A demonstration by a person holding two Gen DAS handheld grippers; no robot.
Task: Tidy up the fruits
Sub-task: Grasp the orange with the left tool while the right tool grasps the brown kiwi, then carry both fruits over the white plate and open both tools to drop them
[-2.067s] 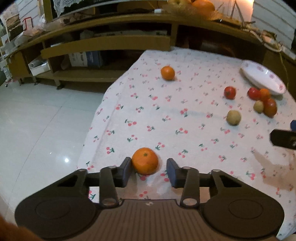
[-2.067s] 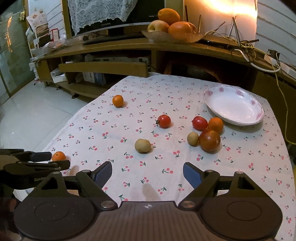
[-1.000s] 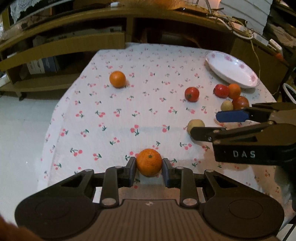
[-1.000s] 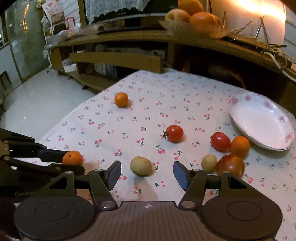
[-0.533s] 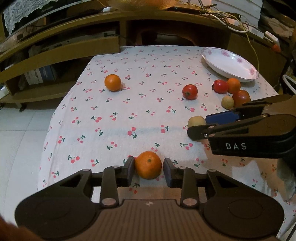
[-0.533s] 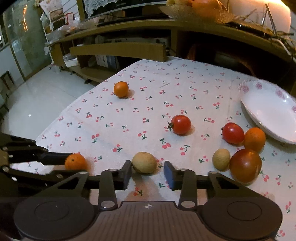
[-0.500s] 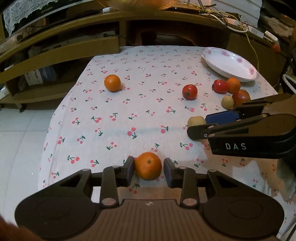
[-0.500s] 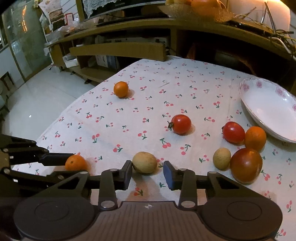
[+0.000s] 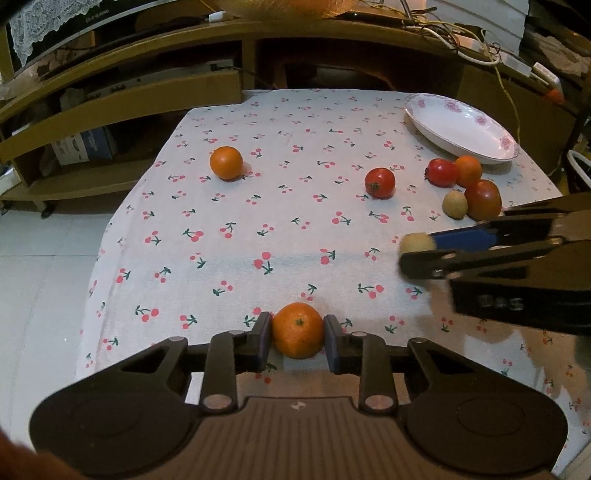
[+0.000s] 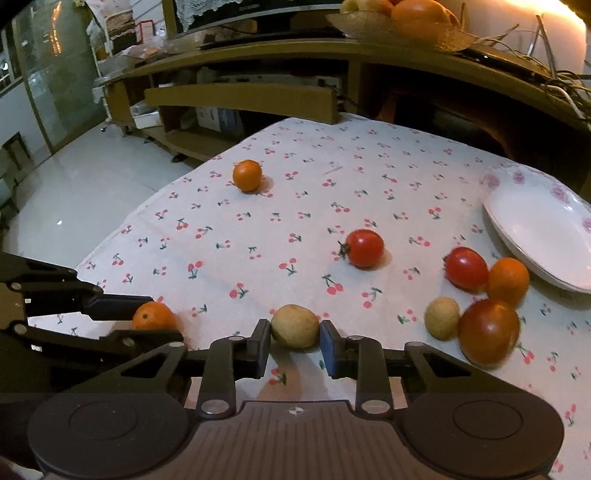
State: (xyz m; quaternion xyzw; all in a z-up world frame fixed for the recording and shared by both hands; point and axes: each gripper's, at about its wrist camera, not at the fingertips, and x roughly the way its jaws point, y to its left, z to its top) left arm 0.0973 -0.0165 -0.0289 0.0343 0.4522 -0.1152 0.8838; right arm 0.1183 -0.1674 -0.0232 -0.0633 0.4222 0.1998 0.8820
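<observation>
My left gripper [image 9: 297, 343] is shut on an orange mandarin [image 9: 297, 330] near the table's front edge; it also shows in the right wrist view [image 10: 152, 316]. My right gripper [image 10: 294, 343] is shut on a tan round fruit [image 10: 294, 325], seen from the side in the left wrist view [image 9: 416, 243]. A white flowered plate [image 10: 543, 229] lies empty at the far right. Beside it sit a red tomato [image 10: 466, 267], an orange [image 10: 507, 281], a large dark tomato [image 10: 488, 331] and a small tan fruit [image 10: 441, 317].
Another tomato [image 10: 364, 247] lies mid-table and another orange [image 10: 246, 175] at the far left, on a cherry-print cloth [image 9: 258, 221]. Wooden shelving [image 10: 258, 99] stands behind the table, with a fruit basket [image 10: 399, 22] on top. Tiled floor lies to the left.
My left gripper closed on the mandarin and swung toward the table's middle. My right gripper moved forward and closed on the tan fruit, then carried it a little to the right.
</observation>
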